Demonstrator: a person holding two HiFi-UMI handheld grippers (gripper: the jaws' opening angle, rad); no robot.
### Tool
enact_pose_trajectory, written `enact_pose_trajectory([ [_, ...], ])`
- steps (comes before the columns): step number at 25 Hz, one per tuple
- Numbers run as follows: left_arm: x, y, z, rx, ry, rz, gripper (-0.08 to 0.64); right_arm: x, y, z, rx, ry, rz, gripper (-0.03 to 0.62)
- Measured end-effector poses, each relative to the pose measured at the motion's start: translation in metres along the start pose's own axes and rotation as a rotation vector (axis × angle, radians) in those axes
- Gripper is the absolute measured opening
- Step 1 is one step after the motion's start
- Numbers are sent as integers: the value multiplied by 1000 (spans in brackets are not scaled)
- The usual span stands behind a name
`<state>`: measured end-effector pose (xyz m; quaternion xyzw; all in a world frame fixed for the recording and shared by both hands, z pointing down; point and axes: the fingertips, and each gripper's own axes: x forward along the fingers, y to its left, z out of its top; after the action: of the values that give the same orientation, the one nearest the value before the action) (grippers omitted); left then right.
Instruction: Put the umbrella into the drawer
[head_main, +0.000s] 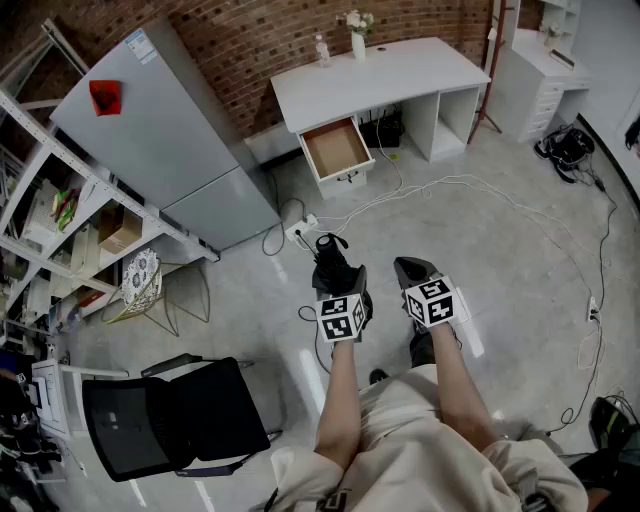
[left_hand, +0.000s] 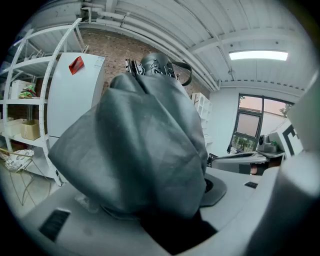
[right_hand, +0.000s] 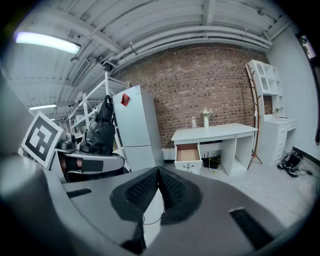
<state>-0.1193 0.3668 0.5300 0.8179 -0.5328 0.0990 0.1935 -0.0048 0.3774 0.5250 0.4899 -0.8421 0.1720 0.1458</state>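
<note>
One umbrella (head_main: 328, 255) in left claw (head_main: 338, 290) | right claw (head_main: 413, 270) closed, empty | cables (head_main: 440, 185) before open drawer (head_main: 336, 148)

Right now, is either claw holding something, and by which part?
The left claw holds the umbrella by its folded fabric body, and the rest sticks out ahead of the claw. The right claw is shut and empty.
</note>
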Motion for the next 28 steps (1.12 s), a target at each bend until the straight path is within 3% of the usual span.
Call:
enact_pose_trajectory([
  [9, 59, 1, 29, 27, 14, 39, 253, 50, -61, 56, 11, -40, 35, 67],
  [13, 91, 3, 50, 6, -11, 78, 253, 69, -86, 77, 76, -42, 120, 67],
  [17, 122, -10, 65, -8, -30, 103, 253, 80, -111, 81, 54, 11, 206, 67],
  [25, 172, -35, 77, -6, -51, 169, 253, 84, -168, 76, 6, 70, 268, 69],
  [28, 182, -38, 76, 12, -29, 190, 253, 83, -198, 79, 36, 68, 261, 69],
])
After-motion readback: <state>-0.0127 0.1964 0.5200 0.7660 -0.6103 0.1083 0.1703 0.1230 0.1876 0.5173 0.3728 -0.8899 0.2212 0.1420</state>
